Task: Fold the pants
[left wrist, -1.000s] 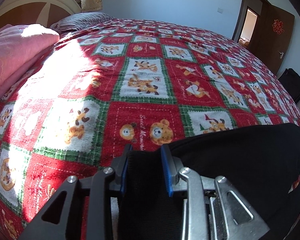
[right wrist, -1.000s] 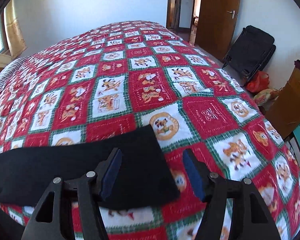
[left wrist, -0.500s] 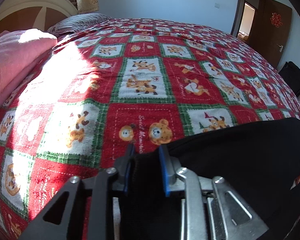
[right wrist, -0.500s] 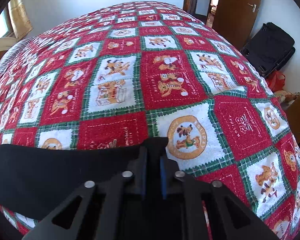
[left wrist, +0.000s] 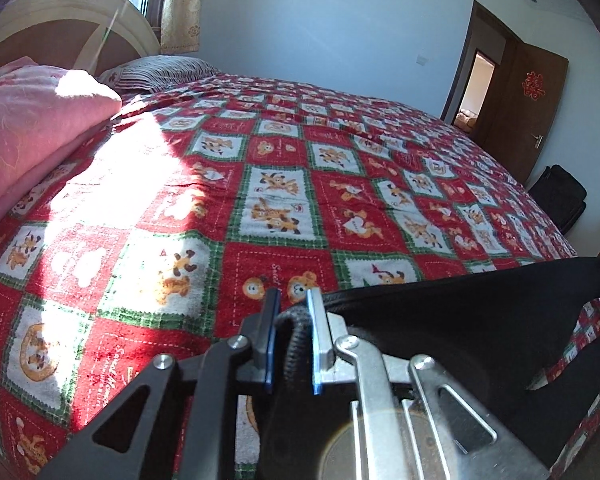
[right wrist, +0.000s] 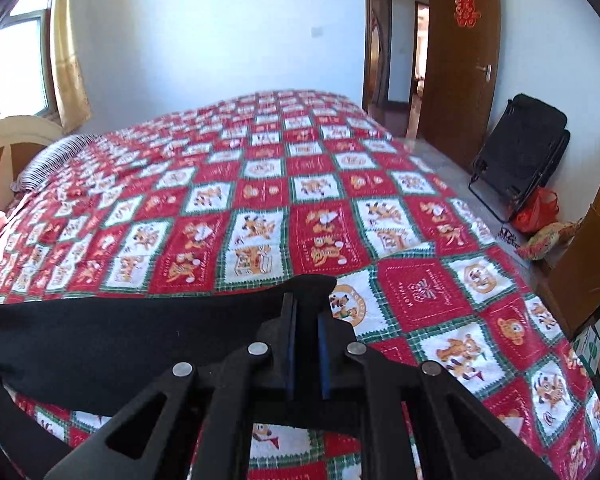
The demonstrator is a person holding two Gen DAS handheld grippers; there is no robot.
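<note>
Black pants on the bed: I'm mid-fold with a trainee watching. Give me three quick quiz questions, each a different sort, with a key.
1. True or false: the left gripper is shut on a bunched edge of the black fabric pants.
2. Multiple choice: the right gripper is A) open above the bed, B) shut on the pants' corner, C) holding the pink quilt.
3. Fill in: the pants hang stretched between the two grippers above the red, green and white checked cartoon ____.

Key: 1 true; 2 B; 3 bedspread.
</note>
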